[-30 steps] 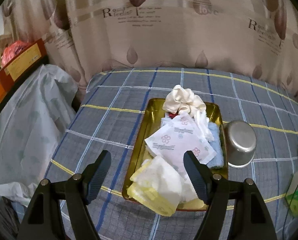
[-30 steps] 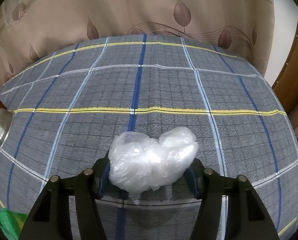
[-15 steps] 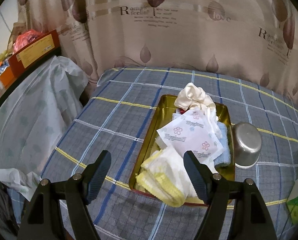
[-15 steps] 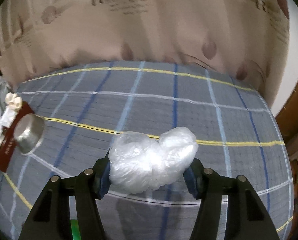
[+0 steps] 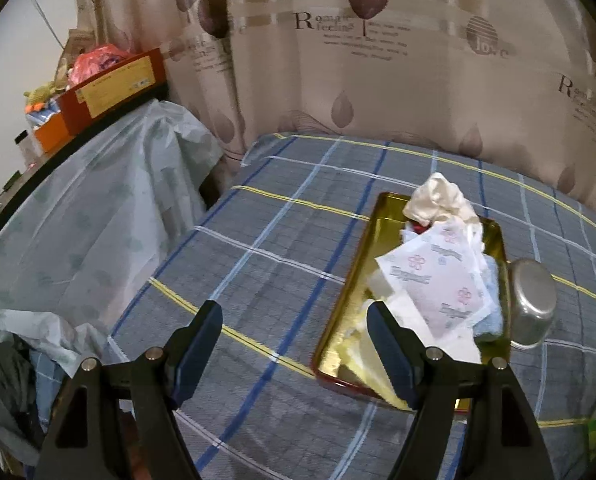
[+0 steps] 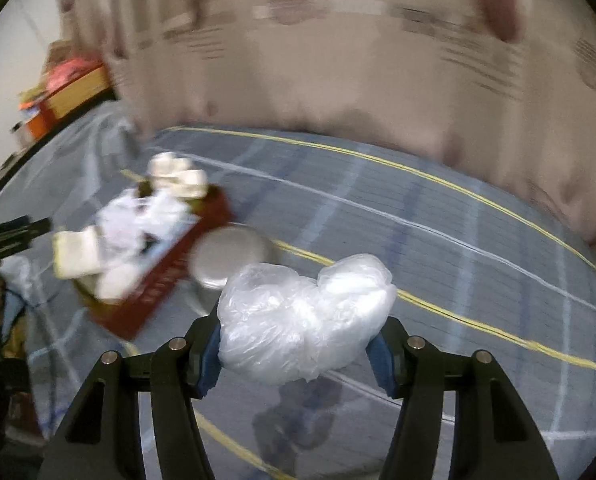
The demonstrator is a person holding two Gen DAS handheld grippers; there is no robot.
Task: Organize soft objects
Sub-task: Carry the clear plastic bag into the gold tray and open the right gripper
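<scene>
Swung left within the last second: the right hand-held gripper, clamped on a crumpled clear plastic bag. Earlier faced only bare checked cloth with the metal bowl at the far left edge; now looks across at the gold tray and the upturned metal bowl, both blurred by the swing. Bag carried clear of the bench, its shadow cast on the cloth below, with the bowl just beyond it and the tray further left.

Meanwhile drifted left and back: the left hand-held gripper, fingers spread wide and holding nothing. A second ago framed the tray squarely; now shows the tray off to the right, partly behind the right finger, with more of the draped white sheet and the red box in sight.

Already piled in the tray: a cream cloth bundle at the far end, flowered tissue packets in the middle, a blue cloth beneath them, pale yellow folded cloth at the near end. Bowl touching the tray's right side.

Probably the last stretch of a carry: bag headed for the tray to join the other soft things, left side pulled aside to leave room. Little free space left in there, so likely set on top of the pile; light, springy plastic could well slide off or unfold once let go.
</scene>
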